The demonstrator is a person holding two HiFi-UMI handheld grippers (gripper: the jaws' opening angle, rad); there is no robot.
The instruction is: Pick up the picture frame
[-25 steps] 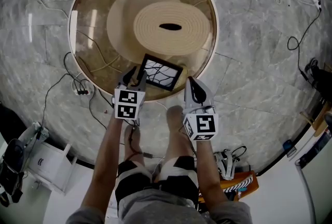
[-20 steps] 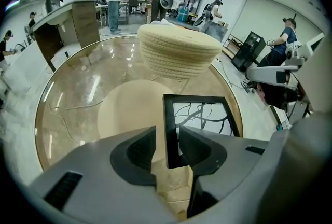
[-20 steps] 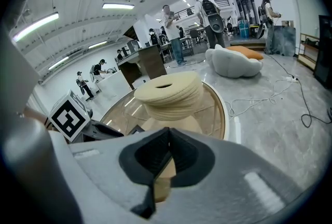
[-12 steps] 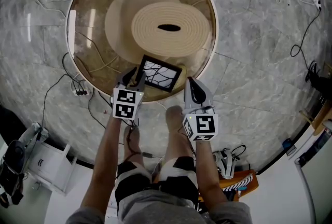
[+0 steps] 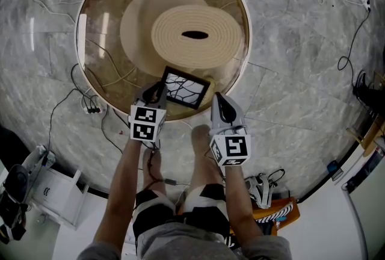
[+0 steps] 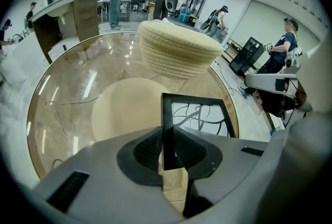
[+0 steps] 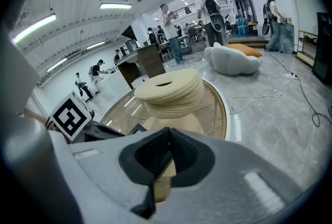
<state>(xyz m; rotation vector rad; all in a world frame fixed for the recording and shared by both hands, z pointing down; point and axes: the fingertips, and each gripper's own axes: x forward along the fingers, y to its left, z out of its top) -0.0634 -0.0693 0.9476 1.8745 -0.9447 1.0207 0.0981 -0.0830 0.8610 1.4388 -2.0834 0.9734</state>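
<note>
While the fingers [image 6: 145, 149] of the left gripper [image 6: 167, 150] close on the picture frame [image 6: 198, 116] edge between them, seemingly just touching, it may pivot loose; the right gripper [image 7: 165, 158] is pinched together, empty.

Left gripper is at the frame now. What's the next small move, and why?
Probably finish the squeeze before lifting. The left gripper is closing its jaws with one side edge of the picture frame between them, and lifting too early might let it slip.

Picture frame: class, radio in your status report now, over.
Left claw closing on picture frame edge, pads touching. Right claw shut, empty, beside frame. Frame standing on glass table, near rim. Woven basket behind, not blocking.
</note>
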